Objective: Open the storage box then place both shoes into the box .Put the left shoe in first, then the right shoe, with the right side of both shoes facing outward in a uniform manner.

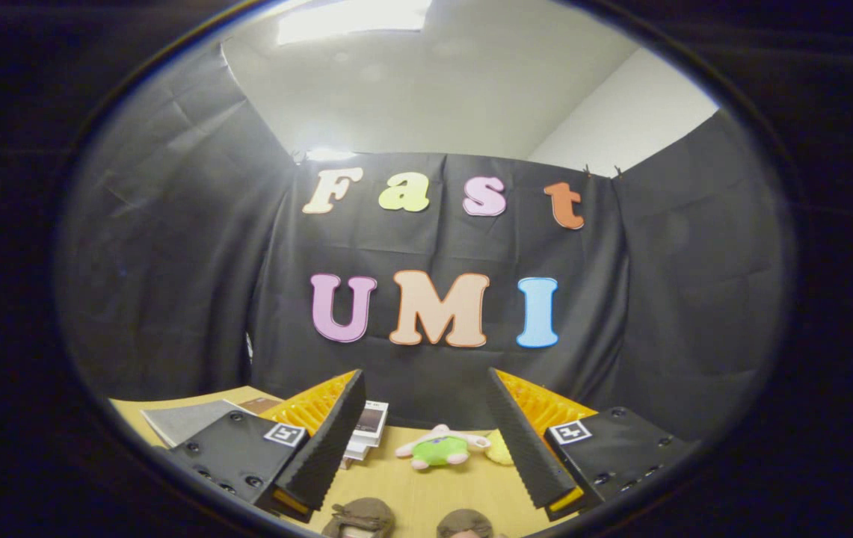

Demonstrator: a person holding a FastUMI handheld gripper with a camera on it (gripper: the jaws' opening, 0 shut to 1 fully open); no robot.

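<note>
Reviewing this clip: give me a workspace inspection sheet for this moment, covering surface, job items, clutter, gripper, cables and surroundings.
Surface: tan wooden table, bare between the fingers.
Job's things: two brown shoes lie close below the fingers, partly cut off, so I cannot tell left from right; storage box: nothing seen.
Clutter: a green and cream plush toy lies ahead of the fingers; a stack of booklets and a grey sheet lie by the far side of the table.
Gripper: gripper open, fingers spread wide, holding nothing, raised above the table.
Cables: nothing seen.
Surroundings: black cloth booth wall, white ceiling with a bright light.
</note>
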